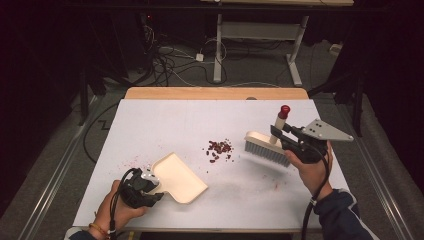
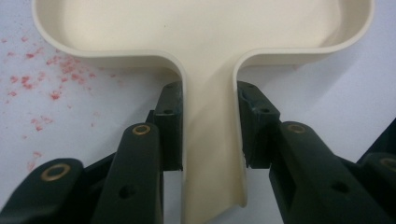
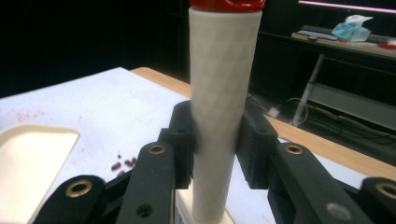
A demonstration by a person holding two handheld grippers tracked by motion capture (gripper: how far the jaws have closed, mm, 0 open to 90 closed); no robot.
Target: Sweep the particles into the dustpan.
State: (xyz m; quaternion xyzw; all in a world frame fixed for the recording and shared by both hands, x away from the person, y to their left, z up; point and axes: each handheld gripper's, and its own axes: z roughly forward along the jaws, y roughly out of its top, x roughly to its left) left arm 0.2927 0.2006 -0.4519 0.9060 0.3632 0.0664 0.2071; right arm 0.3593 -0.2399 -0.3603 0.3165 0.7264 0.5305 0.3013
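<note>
The white tabletop [image 1: 165, 120] has a bare wooden strip [image 1: 215, 93] along its far edge. Faint red smears [image 1: 134, 161] stain its surface near the left side. Beyond it, tangled cables [image 1: 165, 62] lie on the grey floor beside the white legs of another table [image 1: 260, 35].

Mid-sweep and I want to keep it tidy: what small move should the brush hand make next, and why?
Probably draw the brush left across the table into the red bits. The right gripper is shut on its handle, bristles just right of the pile, and the dustpan, clamped by the left gripper, waits open on the pile's far side.
</note>
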